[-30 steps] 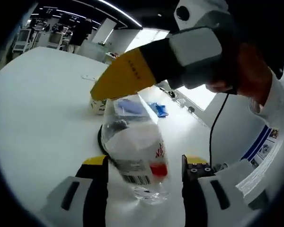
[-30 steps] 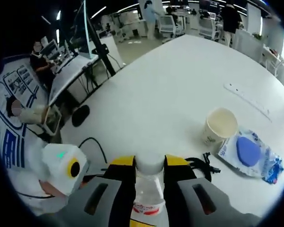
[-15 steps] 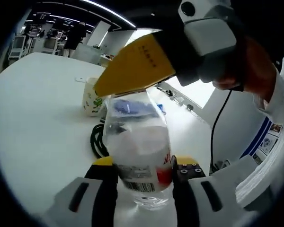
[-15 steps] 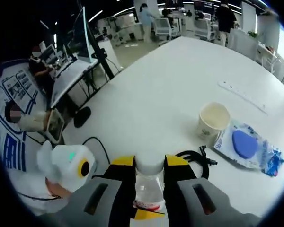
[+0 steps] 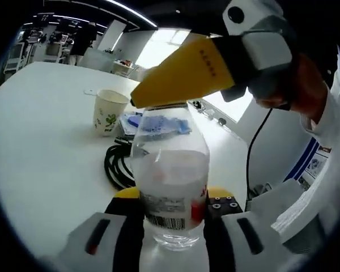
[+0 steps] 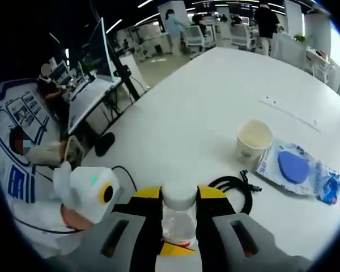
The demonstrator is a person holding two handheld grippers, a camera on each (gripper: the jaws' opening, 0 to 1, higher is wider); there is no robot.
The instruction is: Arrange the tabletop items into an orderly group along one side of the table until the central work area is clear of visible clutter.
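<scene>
Up close, we have the clear plastic bottle (image 5: 169,187) pinched at two heights. Our left gripper (image 5: 173,212) clamps its lower body at the label, jaws pressed to either side, which steadies the base. Our right gripper (image 6: 179,211) closes on the neck just under the white cap (image 6: 179,196); in the left gripper view its yellow jaw crosses above the bottle's shoulder. Two holds on one bottle suggest to us either a hand-over or a firm carry, so it neither tips nor spins. We cannot tell whether the bottle's foot touches the white table (image 6: 192,107) or is raised off it.

Just beyond the bottle lies a coiled black cable (image 5: 116,167), loose on the tabletop. Past that stands a paper cup (image 6: 253,141), upright and seemingly empty, with a blue-printed plastic packet (image 6: 297,173) flat just beside it, nearly touching. These three sit close together, a loose cluster rather than a tidy row.

Farther off, a pale flat strip (image 6: 286,111) lies alone on the table, well apart. Desks, monitors and people stand behind.

We judge the bottle belongs beside the cup cluster; the sorting is barely begun.
</scene>
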